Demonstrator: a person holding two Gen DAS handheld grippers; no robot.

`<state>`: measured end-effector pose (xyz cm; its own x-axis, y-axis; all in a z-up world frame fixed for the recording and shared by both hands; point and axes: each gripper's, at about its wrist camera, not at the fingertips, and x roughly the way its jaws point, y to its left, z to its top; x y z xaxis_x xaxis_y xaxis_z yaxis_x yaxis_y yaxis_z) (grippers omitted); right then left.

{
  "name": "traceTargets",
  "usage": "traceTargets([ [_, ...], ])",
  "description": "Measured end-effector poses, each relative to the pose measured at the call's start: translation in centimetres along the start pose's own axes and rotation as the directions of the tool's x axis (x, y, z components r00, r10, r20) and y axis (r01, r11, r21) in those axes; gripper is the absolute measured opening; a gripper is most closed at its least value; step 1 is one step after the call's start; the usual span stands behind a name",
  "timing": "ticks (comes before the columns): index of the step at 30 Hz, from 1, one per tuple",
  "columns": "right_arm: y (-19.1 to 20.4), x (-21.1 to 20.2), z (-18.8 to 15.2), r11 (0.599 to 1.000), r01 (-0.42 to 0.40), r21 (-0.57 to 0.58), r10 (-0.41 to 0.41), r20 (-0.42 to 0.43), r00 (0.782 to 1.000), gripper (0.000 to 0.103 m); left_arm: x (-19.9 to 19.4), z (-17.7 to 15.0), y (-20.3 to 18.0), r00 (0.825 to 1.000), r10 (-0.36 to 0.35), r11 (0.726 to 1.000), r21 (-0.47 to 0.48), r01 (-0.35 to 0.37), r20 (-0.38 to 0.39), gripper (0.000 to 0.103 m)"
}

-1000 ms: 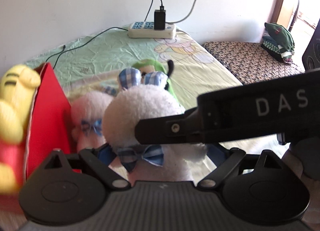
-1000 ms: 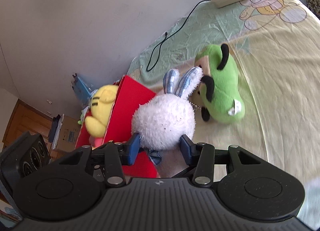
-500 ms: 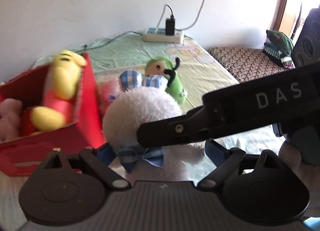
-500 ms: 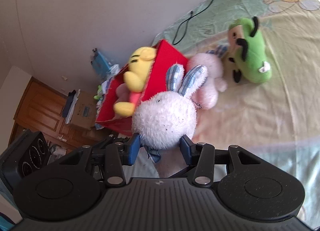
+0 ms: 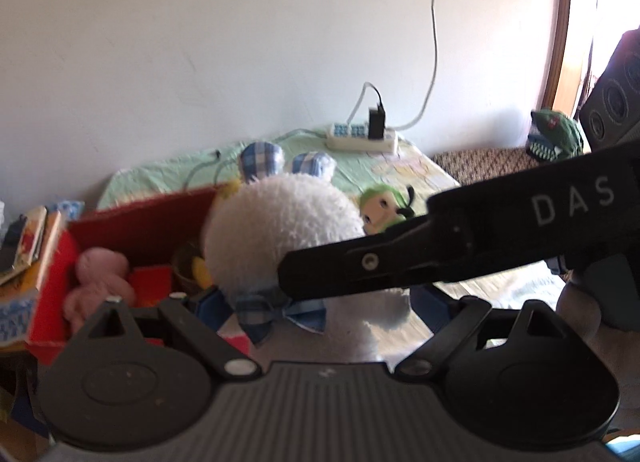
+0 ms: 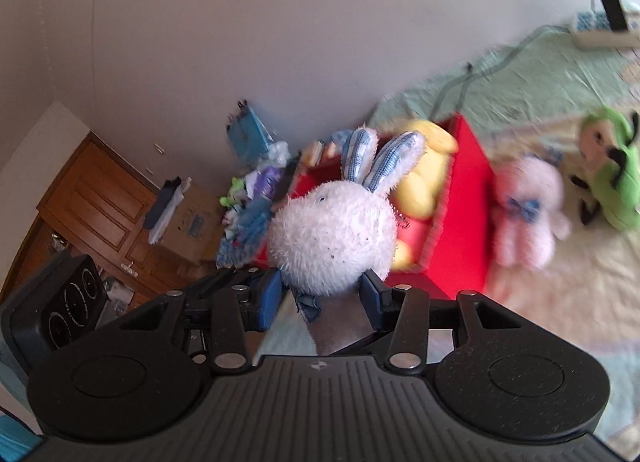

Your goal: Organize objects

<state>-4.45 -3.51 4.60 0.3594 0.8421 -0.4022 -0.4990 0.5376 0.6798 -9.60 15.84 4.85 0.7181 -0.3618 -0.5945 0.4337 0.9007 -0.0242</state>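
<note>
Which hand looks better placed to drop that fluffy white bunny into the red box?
Right. The right gripper is clamped on the white bunny, right by the red box; the left gripper is open, gripping nothing.

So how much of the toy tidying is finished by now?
Partly done. A yellow toy and a small pink one already sit in the red box. The right tongs grip a white bunny, carried near the box, with the left tongs at its sides. A pink bunny and green toy wait on the bed.
</note>
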Motion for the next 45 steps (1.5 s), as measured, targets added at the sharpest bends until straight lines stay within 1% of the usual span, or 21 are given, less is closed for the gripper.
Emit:
traceTargets([
  [5,1.7,3.1,1.4,1.000,0.008,-0.012,-0.007,0.055,0.998,0.047,-0.4,1.0,3.8,0.999,0.001,1.000,0.018,-0.001,0.037,0.091],
  [10,2.4,6.5,2.9,0.999,0.036,-0.008,-0.035,0.091,0.995,0.047,0.8,2.1,7.2,0.999,0.005,0.999,0.048,-0.007,0.050,0.091],
  [13,2.5,8.4,3.6,0.998,0.062,0.001,-0.062,0.095,0.994,0.048,2.1,2.5,9.4,0.999,-0.012,0.999,0.035,0.011,0.032,0.091],
  [16,1.7,10.2,4.0,0.996,0.084,0.039,-0.087,0.079,0.993,0.048,3.7,2.5,11.0,1.000,-0.022,0.999,0.031,0.022,0.003,0.091],
  [19,0.9,11.8,4.1,0.990,0.116,0.077,-0.120,0.051,0.991,0.048,5.5,2.0,12.1,0.999,-0.019,0.999,0.036,0.021,-0.033,0.091],
  [21,0.6,13.0,3.9,0.985,0.151,0.079,-0.154,0.032,0.988,0.048,6.9,1.5,12.8,0.997,-0.025,0.999,0.026,0.027,-0.070,0.091],
  [27,-0.6,15.3,2.7,0.963,0.260,0.075,-0.258,-0.024,0.966,0.047,9.4,0.1,14.0,0.985,-0.080,0.997,-0.015,0.078,-0.154,0.091],
  [31,-1.2,16.0,2.6,0.943,0.326,0.060,-0.323,-0.059,0.945,0.045,10.7,-0.6,14.3,0.979,-0.098,0.995,-0.030,0.094,-0.180,0.089],
  [38,-1.8,16.1,2.7,0.936,0.351,0.041,-0.346,-0.093,0.934,0.043,11.4,-0.9,13.9,0.974,-0.123,0.992,-0.059,0.114,-0.192,0.090],
  [42,-2.0,16.3,2.8,0.935,0.355,-0.002,-0.353,-0.117,0.928,0.043,11.6,-1.0,13.5,0.973,-0.113,0.993,-0.061,0.102,-0.202,0.090],
  [44,-2.4,16.5,2.8,0.936,0.352,0.009,-0.348,-0.132,0.928,0.043,11.9,-1.1,13.6,0.970,-0.110,0.993,-0.068,0.097,-0.216,0.090],
  [45,-2.5,16.6,2.7,0.936,0.351,0.017,-0.346,-0.133,0.929,0.044,12.1,-1.1,13.7,0.968,-0.111,0.993,-0.073,0.097,-0.226,0.092],
])
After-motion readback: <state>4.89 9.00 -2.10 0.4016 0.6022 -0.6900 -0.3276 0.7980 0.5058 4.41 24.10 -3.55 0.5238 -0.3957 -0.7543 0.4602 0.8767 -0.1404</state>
